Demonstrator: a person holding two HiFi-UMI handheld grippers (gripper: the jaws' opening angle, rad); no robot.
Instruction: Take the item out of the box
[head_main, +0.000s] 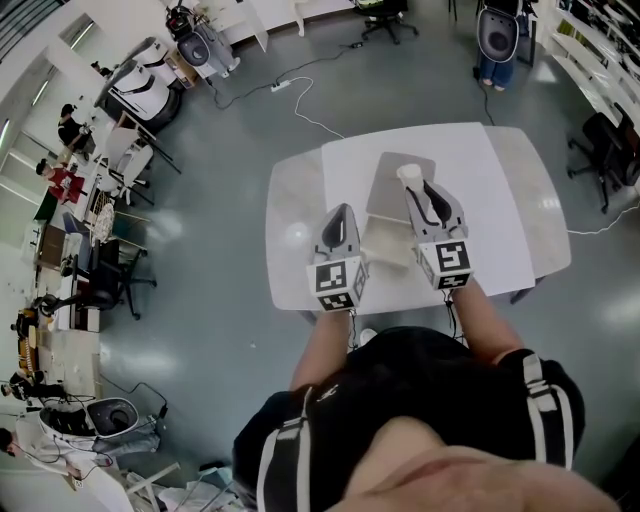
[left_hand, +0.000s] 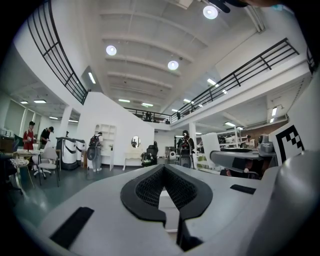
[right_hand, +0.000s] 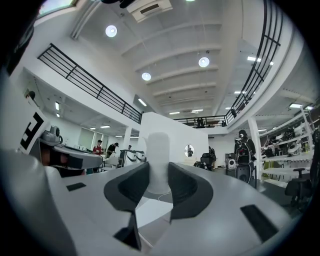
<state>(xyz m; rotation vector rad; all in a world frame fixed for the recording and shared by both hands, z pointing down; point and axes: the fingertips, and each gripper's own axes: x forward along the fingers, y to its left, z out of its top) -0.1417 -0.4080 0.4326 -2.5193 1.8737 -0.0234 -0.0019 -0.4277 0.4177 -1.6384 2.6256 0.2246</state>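
A white, cylinder-shaped item stands upright between the jaws of my right gripper, which is shut on it. It is held over the far part of the open pale box on the white table. My left gripper is just left of the box with its jaws shut and nothing between them. It does not appear to touch the box. A light flap of the box lies between the two grippers.
The table's near edge is right in front of the person. A white cable runs across the grey floor beyond it. A black chair stands at the right and desks with seated people at the left.
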